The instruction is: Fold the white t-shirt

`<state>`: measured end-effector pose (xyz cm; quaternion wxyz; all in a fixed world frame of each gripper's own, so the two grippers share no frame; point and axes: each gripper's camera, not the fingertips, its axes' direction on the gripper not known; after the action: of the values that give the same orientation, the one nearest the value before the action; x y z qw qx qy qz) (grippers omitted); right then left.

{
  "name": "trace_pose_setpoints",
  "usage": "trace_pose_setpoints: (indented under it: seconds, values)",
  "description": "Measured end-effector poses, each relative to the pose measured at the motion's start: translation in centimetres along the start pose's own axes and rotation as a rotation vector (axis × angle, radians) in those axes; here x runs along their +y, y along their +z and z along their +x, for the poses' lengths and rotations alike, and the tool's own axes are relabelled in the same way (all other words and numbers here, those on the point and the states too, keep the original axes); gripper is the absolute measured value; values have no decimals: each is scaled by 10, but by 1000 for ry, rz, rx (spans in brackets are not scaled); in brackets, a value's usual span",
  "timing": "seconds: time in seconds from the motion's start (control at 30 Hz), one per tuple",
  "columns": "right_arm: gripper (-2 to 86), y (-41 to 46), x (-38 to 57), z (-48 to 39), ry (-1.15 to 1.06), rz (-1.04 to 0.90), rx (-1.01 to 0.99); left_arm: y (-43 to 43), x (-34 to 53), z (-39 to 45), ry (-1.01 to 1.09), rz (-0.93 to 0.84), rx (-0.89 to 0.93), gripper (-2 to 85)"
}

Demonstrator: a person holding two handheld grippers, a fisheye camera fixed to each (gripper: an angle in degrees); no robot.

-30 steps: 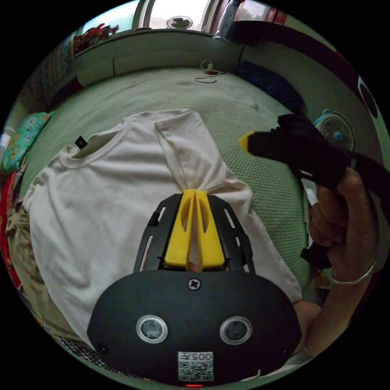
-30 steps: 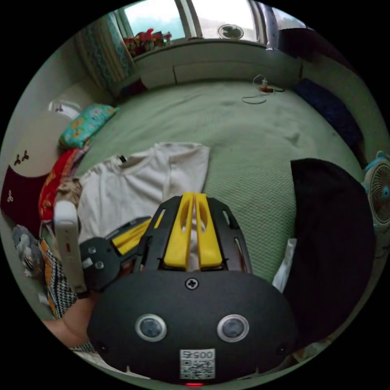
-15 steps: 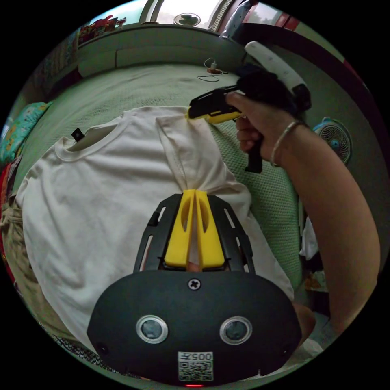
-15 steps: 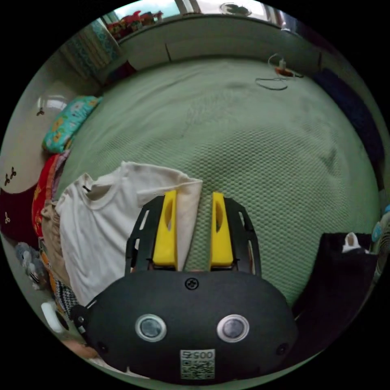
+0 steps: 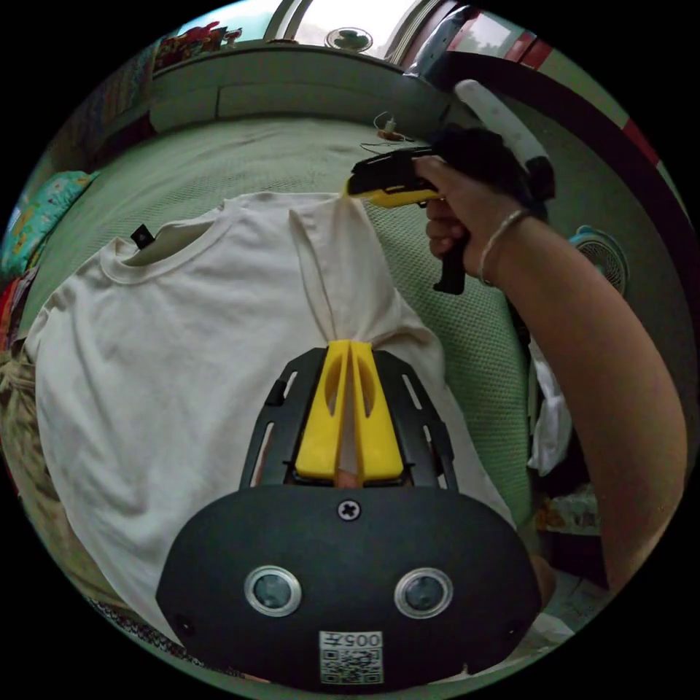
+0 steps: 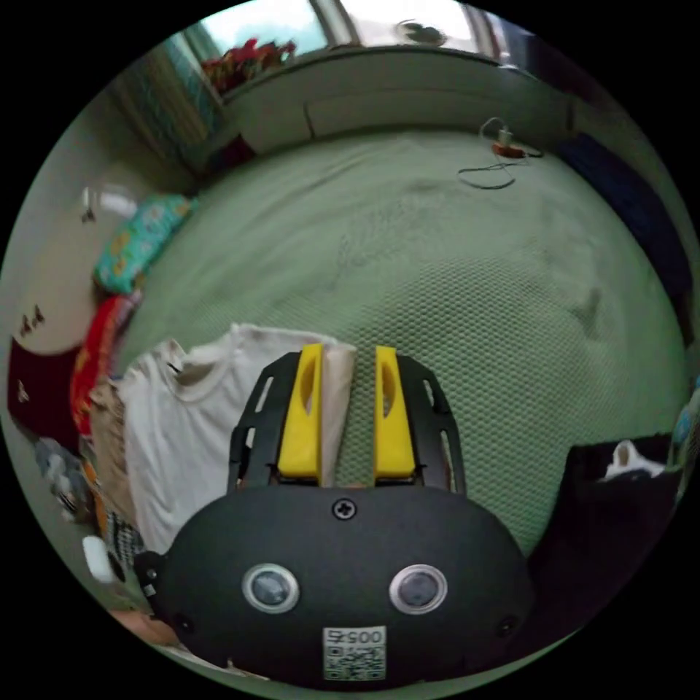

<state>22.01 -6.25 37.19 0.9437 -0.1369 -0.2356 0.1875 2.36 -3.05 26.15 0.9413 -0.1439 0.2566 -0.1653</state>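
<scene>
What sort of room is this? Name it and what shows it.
Most likely a bedroom: a wide bed with a green quilted cover, a patterned pillow at its edge, a window behind, and a white t-shirt spread out on the bed.

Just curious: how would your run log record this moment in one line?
left claw: shut on t-shirt | right claw: open around sleeve edge | shirt on bed

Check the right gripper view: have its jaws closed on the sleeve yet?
No, the right gripper has its jaws apart, with the white t-shirt sleeve edge between them.
</scene>
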Motion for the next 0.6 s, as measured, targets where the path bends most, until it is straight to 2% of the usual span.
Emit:
trace_pose_setpoints:
  seconds: [0.07, 0.17, 0.3, 0.43, 0.5, 0.6]
  values:
    - [104, -23, 6, 4, 26, 84, -110, -16, 3, -7, -11, 42, 18, -5]
    - [107, -32, 11, -7, -18, 30, -161, -55, 9, -24, -31, 167, 9, 0]
    - [104, -41, 10, -51, -145, 0, -108, -106, 21, -61, -71, 226, -236, 31]
    - [96, -43, -1, -150, -369, -50, -66, -155, 38, -120, -243, 219, -475, 45]
    - [95, -39, -5, -202, -472, -83, -66, -174, 49, -150, -355, 213, -474, 47]
    - [93, -26, -10, -285, -601, -121, -98, -203, 72, -193, -480, 253, -344, 49]
